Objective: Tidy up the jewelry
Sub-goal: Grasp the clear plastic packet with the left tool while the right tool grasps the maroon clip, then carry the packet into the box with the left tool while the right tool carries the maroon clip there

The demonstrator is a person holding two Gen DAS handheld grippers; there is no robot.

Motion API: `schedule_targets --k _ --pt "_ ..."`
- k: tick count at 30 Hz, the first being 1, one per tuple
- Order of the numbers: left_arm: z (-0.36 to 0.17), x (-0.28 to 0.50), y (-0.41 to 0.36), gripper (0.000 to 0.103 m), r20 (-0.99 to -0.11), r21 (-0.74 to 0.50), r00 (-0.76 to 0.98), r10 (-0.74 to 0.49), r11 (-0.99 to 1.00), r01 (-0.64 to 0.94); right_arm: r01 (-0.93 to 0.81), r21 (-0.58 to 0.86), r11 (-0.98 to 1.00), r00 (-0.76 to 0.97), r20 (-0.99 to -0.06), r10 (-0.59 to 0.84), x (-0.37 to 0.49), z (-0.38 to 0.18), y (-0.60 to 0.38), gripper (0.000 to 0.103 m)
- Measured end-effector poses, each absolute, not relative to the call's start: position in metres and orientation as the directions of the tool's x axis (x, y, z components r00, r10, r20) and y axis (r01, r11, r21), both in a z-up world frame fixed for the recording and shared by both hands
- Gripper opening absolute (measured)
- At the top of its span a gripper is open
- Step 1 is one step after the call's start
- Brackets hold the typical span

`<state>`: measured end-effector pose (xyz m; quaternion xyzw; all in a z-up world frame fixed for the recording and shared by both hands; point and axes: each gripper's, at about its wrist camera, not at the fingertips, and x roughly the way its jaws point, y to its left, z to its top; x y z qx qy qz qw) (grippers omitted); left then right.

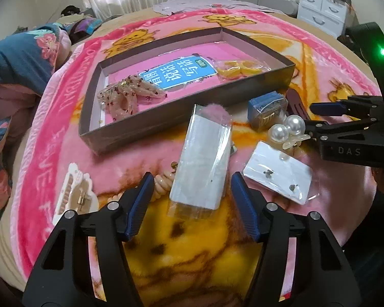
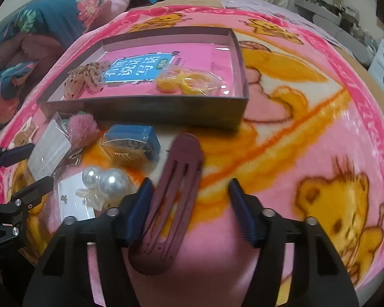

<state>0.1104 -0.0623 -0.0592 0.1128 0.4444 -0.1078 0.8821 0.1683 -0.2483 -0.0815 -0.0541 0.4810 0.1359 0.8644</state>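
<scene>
On the pink blanket (image 2: 307, 138), the open right gripper (image 2: 189, 204) straddles a maroon hair clip (image 2: 171, 199) whose long axis points toward the box (image 2: 151, 110) ahead, while the open left gripper (image 1: 189, 202) flanks a clear packet (image 1: 202, 163).

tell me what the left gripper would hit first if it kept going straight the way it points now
Probably the clear plastic packet with the white card, which lies on the blanket between the open fingers of the left gripper. Past it sits the grey box. Depth is hard to judge.
</scene>
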Motion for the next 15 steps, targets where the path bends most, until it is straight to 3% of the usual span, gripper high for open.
schedule_targets --k 1,4,6,15 --pt "-0.059 0.112 -0.063 0.054 -0.809 0.106 0.581 -0.089 0.95 0.293 -0.291 0.037 0.956 0.502 -0.845 0.185 0.168 -0.081 -0.249 0.038" --pt "-0.061 0.115 -0.067 0.049 -0.81 0.116 0.581 -0.083 0.948 0.296 -0.277 0.035 0.96 0.526 -0.831 0.182 0.166 -0.077 -0.256 0.03" --pt "-0.061 0.117 -0.067 0.039 -0.81 0.112 0.58 -0.084 0.949 0.294 -0.258 0.043 0.965 0.542 -0.821 0.181 0.165 -0.074 -0.263 0.03" --pt "-0.051 0.116 -0.059 0.035 -0.802 0.017 0.575 -0.159 0.957 0.289 -0.191 0.164 0.968 0.602 -0.759 0.247 0.15 -0.053 -0.304 0.028"
